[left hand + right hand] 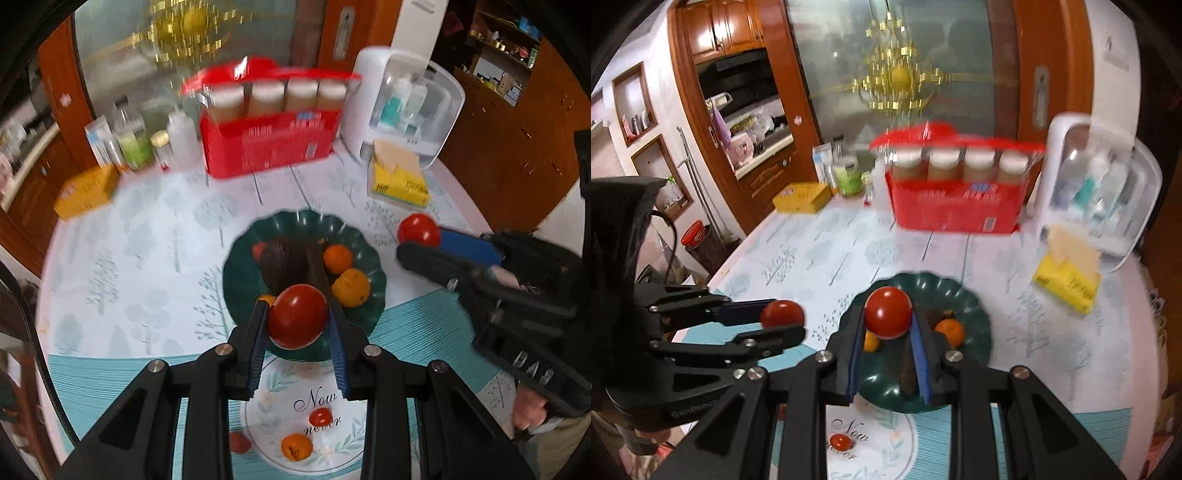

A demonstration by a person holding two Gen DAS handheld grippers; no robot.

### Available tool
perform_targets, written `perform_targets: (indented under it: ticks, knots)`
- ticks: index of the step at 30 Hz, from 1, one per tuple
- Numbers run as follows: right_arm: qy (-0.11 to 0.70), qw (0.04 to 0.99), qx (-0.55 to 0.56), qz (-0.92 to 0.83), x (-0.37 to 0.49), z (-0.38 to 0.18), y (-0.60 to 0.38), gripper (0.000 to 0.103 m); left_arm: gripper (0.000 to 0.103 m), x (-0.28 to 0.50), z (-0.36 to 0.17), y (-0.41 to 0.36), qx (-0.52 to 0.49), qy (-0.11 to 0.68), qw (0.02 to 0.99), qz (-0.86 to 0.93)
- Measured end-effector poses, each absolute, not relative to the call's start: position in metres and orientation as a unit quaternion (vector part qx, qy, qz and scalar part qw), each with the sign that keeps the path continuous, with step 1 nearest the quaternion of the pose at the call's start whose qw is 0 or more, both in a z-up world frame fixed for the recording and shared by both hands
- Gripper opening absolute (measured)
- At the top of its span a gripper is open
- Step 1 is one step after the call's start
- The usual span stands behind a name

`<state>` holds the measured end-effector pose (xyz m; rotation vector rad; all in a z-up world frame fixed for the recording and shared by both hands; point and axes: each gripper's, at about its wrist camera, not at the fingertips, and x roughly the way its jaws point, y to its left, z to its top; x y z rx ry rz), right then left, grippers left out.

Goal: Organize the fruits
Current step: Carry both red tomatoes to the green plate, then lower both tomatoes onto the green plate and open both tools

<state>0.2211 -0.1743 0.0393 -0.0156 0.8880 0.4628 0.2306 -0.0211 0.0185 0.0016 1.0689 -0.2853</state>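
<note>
My left gripper (298, 316) is shut on a red tomato (297, 316), held above the near rim of the dark green plate (240, 273). The plate holds a dark avocado (282, 264), an orange fruit (338, 258) and a yellow-orange fruit (351, 287). My right gripper (888, 313) is shut on a second red tomato (888, 312) above the same plate (975, 332). The right gripper also shows in the left wrist view (419, 236) right of the plate; the left gripper also shows in the right wrist view (783, 317) at left.
On the mat nearer me lie a small red tomato (320, 417), an orange fruit (296, 446) and another red fruit (240, 442). Behind the plate stand a red basket of jars (269, 136), a white storage box (410, 107), a yellow tissue pack (399, 177), bottles (133, 140) and a yellow box (86, 190).
</note>
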Motion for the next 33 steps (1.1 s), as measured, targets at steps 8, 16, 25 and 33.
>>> perform_targets:
  ticks: [8,16,25,33]
  knots:
    - [0.503,0.833,-0.015,0.231,0.244,-0.062,-0.146,0.025,0.029,0.272,-0.072,-0.006,-0.027,0.57,0.808,-0.146]
    - [0.538,0.806,-0.038,0.243,0.252,-0.121,-0.134,0.025,0.03,0.298,-0.131,-0.001,-0.043,0.614,0.771,-0.161]
    - [0.524,0.807,-0.073,0.262,0.249,-0.131,-0.124,0.032,0.055,0.3,-0.142,-0.008,-0.031,0.614,0.77,-0.17]
    - [0.508,0.819,-0.081,0.252,0.242,-0.121,-0.124,0.041,0.064,0.294,-0.127,-0.003,-0.024,0.598,0.786,-0.156]
